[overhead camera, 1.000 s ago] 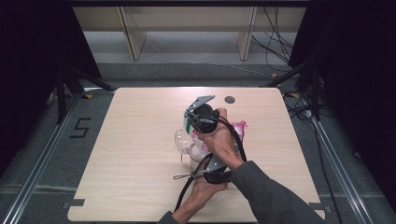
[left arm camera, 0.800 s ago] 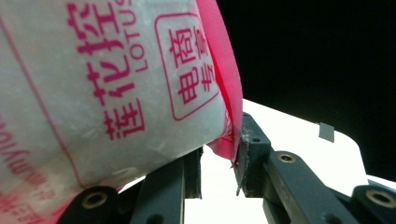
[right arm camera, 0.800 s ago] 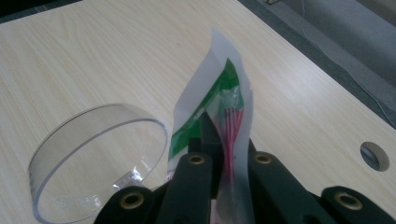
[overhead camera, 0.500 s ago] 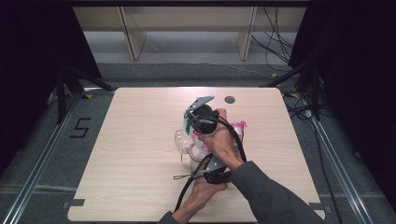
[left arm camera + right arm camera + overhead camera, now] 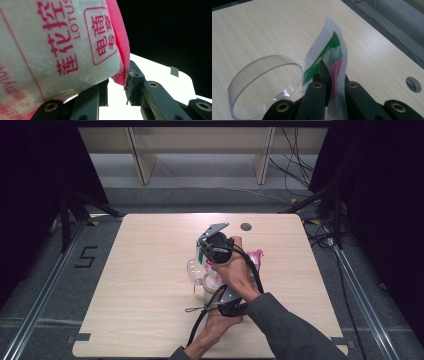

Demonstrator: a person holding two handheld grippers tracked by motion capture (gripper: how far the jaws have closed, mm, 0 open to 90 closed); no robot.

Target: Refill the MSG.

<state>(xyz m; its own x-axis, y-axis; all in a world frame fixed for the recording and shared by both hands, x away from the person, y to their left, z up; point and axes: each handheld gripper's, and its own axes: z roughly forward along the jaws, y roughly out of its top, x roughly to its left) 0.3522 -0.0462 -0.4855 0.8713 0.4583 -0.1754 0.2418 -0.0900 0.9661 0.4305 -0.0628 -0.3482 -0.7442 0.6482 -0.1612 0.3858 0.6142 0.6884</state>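
Bag (image 5: 62,45) of white plastic with pink print sits where it sat a second ago: nothing on the counter (image 5: 145,320) has shifted, and neither of your hands has moved. Your left tongs (image 5: 117,85) are partly closed around the bag's lower corner, the pink sealed edge pressed against one pad, so you are gripping it just above the counter near its middle. Beside it, slightly to the left in the high view, stands the clear cup (image 5: 262,82), empty as far as I can see. Your right tongs (image 5: 332,75) are clamped fully on a thin sachet (image 5: 332,57) with green and red markings, held upright just next to the cup's rim. With both grips steady and nothing torn or poured, I judge you are paused between steps; the sachet looks unopened.
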